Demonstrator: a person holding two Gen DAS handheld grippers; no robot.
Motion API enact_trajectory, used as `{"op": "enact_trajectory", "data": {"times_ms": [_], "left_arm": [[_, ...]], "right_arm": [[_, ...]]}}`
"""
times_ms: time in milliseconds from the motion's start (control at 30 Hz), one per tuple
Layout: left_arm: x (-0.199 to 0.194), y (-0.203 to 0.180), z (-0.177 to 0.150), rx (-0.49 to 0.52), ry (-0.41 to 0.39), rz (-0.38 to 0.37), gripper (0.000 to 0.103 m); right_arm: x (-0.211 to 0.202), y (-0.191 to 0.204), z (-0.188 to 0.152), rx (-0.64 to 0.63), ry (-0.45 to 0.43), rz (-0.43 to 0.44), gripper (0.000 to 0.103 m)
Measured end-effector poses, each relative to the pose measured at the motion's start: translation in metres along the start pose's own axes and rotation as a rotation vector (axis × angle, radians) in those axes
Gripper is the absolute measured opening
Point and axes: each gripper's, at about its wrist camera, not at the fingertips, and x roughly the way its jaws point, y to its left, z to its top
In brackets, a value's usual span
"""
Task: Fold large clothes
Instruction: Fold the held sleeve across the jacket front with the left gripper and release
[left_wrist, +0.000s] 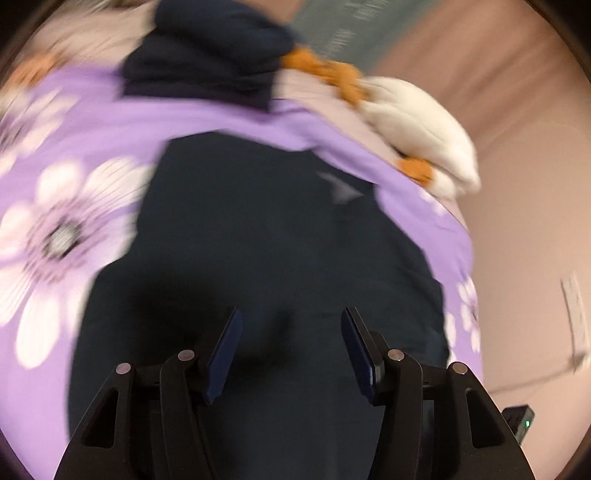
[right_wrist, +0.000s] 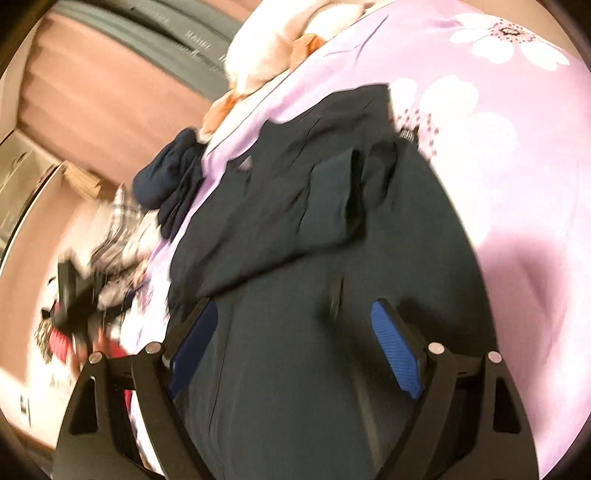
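Two grippers hang over one dark navy garment that lies spread on a lilac flowered bedspread, and we hold nothing yet. Our left gripper has its fingers parted about halfway with only cloth below them, and our right gripper stands wide apart above the same fabric, its blue pads clear of it. We judge the cloth soft, limp and fairly light: it creases where a flap is turned over in the right view and will sag wherever we lift it, so one pinch alone would let it droop. We would take it at an edge or a hem, one gripper to each corner, and pinch through a single layer. A plush toy and another dark bundle sit beyond it on the bed.
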Motion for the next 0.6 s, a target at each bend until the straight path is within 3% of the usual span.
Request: {"op": "enact_trajectory", "data": {"times_ms": [67, 200, 267, 433, 533, 600], "left_arm": [[0.002, 0.037, 0.003, -0.093, 0.001, -0.012, 0.054], [0.022, 0.069, 0.008, -0.198, 0.043, -0.080, 0.054], [0.030, 0.081, 0.011, -0.234, 0.040, -0.075, 0.054], [0.045, 0.094, 0.017, -0.308, 0.011, -0.096, 0.054], [0.042, 0.102, 0.023, -0.347, -0.050, -0.098, 0.054], [0.038, 0.106, 0.030, -0.353, -0.091, -0.089, 0.044]], "right_arm": [[0.016, 0.001, 0.015, 0.009, -0.018, -0.059, 0.086], [0.048, -0.005, 0.037, 0.021, -0.020, -0.158, 0.085], [0.059, -0.007, 0.044, 0.024, -0.026, -0.178, 0.081], [0.068, 0.001, 0.047, -0.003, -0.024, -0.191, 0.052], [0.071, 0.009, 0.049, -0.068, -0.012, -0.269, 0.012], [0.065, 0.013, 0.054, -0.089, -0.024, -0.256, 0.007]]}}
